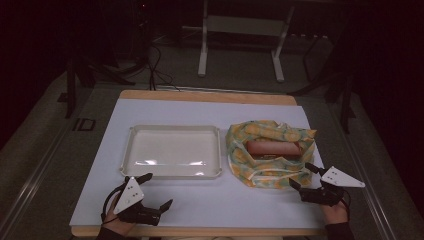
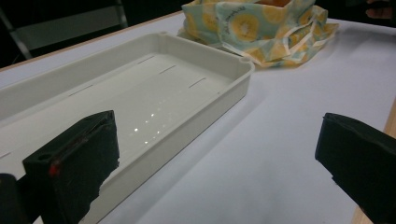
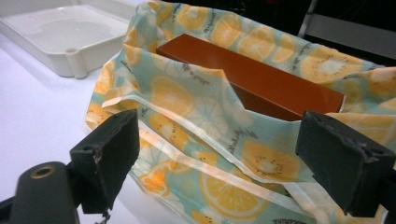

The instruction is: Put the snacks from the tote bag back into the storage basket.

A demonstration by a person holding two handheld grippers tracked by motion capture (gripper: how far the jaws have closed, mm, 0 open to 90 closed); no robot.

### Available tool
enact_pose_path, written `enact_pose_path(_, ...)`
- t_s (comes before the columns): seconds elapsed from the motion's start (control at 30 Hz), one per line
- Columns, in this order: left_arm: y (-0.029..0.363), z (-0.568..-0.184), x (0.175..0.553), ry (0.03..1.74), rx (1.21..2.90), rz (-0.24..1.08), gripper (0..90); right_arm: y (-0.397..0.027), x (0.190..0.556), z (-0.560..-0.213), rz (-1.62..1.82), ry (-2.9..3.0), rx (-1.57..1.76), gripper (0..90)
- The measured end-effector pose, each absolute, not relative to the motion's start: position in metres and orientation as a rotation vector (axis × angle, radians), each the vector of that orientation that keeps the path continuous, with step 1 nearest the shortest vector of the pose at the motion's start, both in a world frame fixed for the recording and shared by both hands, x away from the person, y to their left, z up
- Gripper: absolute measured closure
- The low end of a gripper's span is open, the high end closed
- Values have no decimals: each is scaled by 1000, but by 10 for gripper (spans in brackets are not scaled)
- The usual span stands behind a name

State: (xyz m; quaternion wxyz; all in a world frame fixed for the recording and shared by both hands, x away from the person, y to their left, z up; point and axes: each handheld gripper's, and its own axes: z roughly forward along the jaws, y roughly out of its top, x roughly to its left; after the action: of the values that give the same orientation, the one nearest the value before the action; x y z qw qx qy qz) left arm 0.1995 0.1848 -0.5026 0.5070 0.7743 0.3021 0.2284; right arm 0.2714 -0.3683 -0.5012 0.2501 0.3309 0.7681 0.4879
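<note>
Lower half of the box hidden inside the cloth beyond the fingers, tray cut off at the picture's left edge

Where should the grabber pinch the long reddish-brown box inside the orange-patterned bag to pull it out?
Probably across the narrow width of the long reddish-brown box, near its uncovered upper end, coming down from above through the open mouth of the orange-patterned cloth bag. The cloth hides its lower part. The right gripper is open beside the bag.

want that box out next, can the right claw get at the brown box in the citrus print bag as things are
Probably yes: the right claw is open at the bag's near edge, and the brown rectangular box lies exposed in the open orange-print fabric bag; only its near rim stands between.
</note>
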Motion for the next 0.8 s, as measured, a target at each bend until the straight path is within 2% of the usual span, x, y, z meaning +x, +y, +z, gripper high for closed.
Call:
enact_pose_path(0.33,183,-503,199,703,1877,538,0,-382,270,-487,1310,2116,904,137)
enact_pose_path(0.8,181,-503,198,690,1891,528,0,-371,271,-462,1335,2250,888,116)
